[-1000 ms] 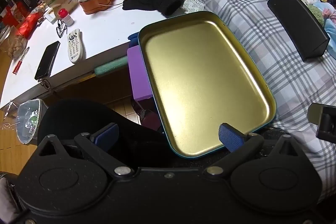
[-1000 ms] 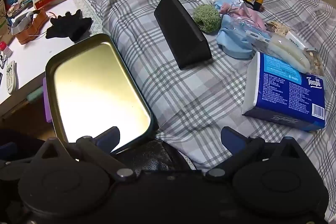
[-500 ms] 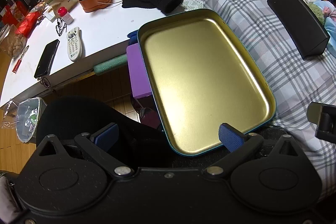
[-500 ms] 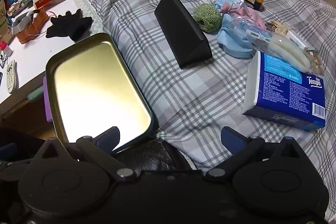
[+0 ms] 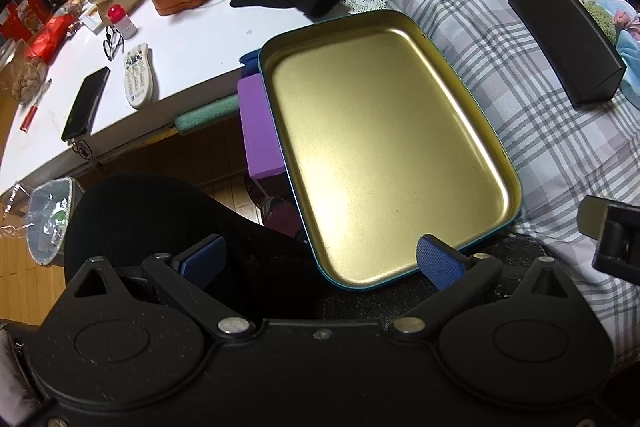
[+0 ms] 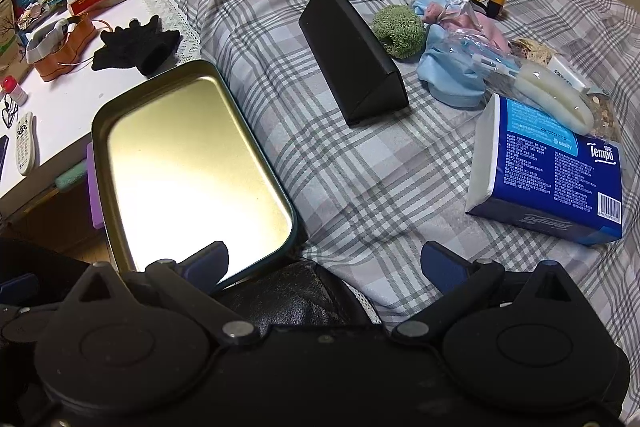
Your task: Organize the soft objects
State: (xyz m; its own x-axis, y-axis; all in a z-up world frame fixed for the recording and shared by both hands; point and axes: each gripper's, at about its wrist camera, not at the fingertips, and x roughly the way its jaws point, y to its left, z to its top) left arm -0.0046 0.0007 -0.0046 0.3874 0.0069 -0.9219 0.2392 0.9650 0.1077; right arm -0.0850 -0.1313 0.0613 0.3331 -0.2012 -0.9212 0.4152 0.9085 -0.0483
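Beyond both parted jaws, tin tray (image 5: 384,147)

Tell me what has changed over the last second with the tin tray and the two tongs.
Almost nothing. The left view has drifted slightly, so the gold tin tray sits a touch higher in it. Nothing was taken hold of or let go: left tongs and right tongs stay open and empty, the tray is still empty, and the black case and tissue pack lie where they were.
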